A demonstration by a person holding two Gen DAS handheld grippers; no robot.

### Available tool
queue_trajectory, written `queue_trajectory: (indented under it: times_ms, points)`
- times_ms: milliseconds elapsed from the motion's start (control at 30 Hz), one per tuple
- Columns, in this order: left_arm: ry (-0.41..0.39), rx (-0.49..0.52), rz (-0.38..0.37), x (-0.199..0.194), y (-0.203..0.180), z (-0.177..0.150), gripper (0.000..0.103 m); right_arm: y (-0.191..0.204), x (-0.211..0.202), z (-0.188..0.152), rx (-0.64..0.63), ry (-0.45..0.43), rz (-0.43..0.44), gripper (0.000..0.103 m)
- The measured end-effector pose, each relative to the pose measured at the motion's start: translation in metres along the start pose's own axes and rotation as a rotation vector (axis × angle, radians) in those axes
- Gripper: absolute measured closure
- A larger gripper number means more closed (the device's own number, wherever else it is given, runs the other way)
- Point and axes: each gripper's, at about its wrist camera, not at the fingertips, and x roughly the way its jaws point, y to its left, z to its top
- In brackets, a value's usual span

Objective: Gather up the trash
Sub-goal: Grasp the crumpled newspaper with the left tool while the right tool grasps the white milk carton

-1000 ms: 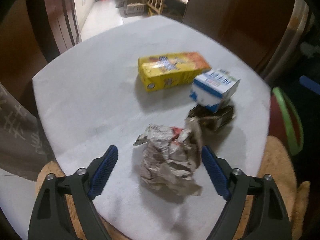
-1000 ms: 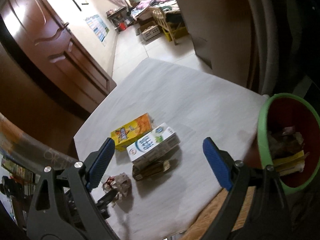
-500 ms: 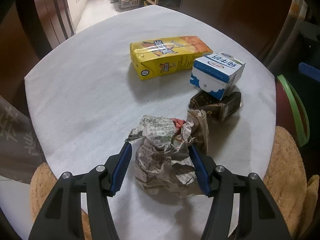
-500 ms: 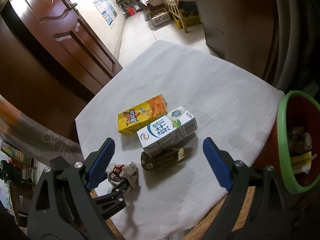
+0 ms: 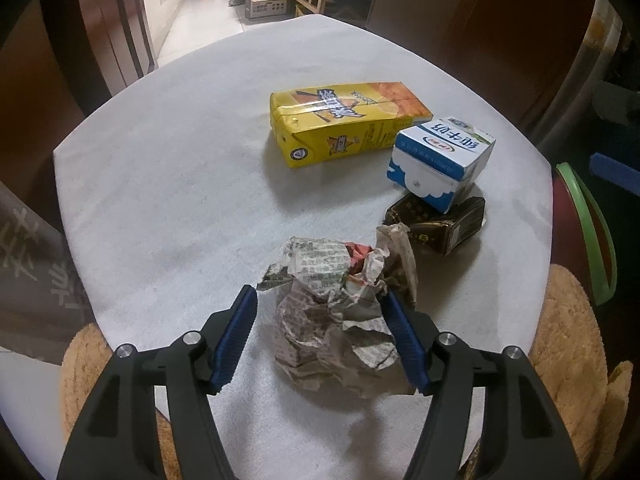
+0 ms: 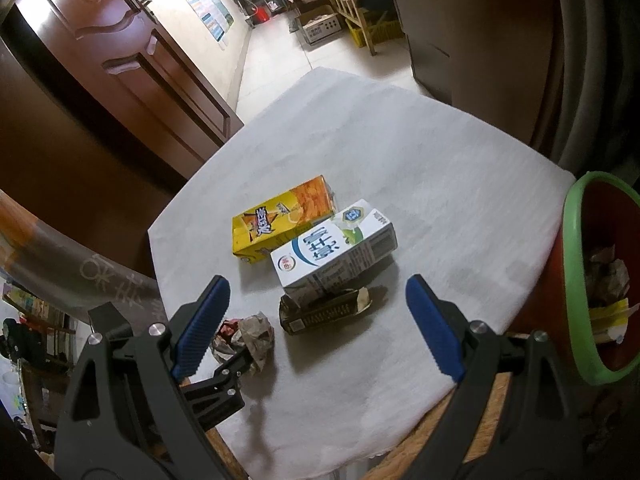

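A crumpled newspaper ball (image 5: 340, 312) lies on the white table (image 5: 180, 184) near its front edge. My left gripper (image 5: 320, 304) is around it, the right pad touching the paper, a small gap at the left pad. The ball also shows in the right wrist view (image 6: 248, 338). Beyond it lie a yellow juice carton (image 5: 344, 120), a blue-and-white milk carton (image 5: 440, 160) and a flattened dark box (image 5: 444, 224). My right gripper (image 6: 316, 300) is open and empty, above the table, facing the dark box (image 6: 324, 310).
A red bin with a green rim (image 6: 592, 280) stands at the table's right edge and holds some trash. A brown door (image 6: 120, 64) is at the left. A fuzzy tan cushion (image 5: 568, 344) sticks out under the table's near edge.
My left gripper's jaws have narrowed around the newspaper ball, from wide open to nearly touching it. My right gripper has drifted lower and closer to the table, still open.
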Motion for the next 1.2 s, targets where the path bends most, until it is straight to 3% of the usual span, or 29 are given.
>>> queue_trajectory:
  times_ms: [367,533,733,800,933,967,1100,1200]
  points:
    - [-0.001,-0.003,-0.005,0.001,0.000,0.001,0.036,-0.008,0.046,-0.013,0.081,0.105,0.029,0.012]
    - [-0.004,0.015,-0.006,0.001,-0.003,0.000,0.036,-0.021,0.091,0.004,0.245,0.166,0.044,0.011]
    - [-0.008,-0.002,-0.016,0.000,0.001,0.000,0.035,-0.003,0.130,0.027,0.215,0.204,-0.110,0.007]
    - [-0.003,-0.008,-0.020,0.001,0.003,0.000,0.035,0.012,0.141,0.025,0.116,0.209,-0.199,0.005]
    - [-0.011,-0.002,-0.019,0.001,0.003,-0.001,0.034,0.030,0.155,0.015,-0.029,0.252,-0.263,0.006]
    - [-0.012,-0.002,-0.020,0.000,0.003,-0.001,0.034,0.030,0.155,0.012,-0.052,0.252,-0.267,0.008]
    - [-0.016,-0.006,-0.026,0.000,0.003,-0.002,0.034,0.020,0.145,0.011,-0.063,0.249,-0.250,0.044]
    - [-0.008,-0.011,-0.039,0.002,0.004,-0.003,0.034,0.011,0.137,0.011,-0.048,0.258,-0.211,0.048]
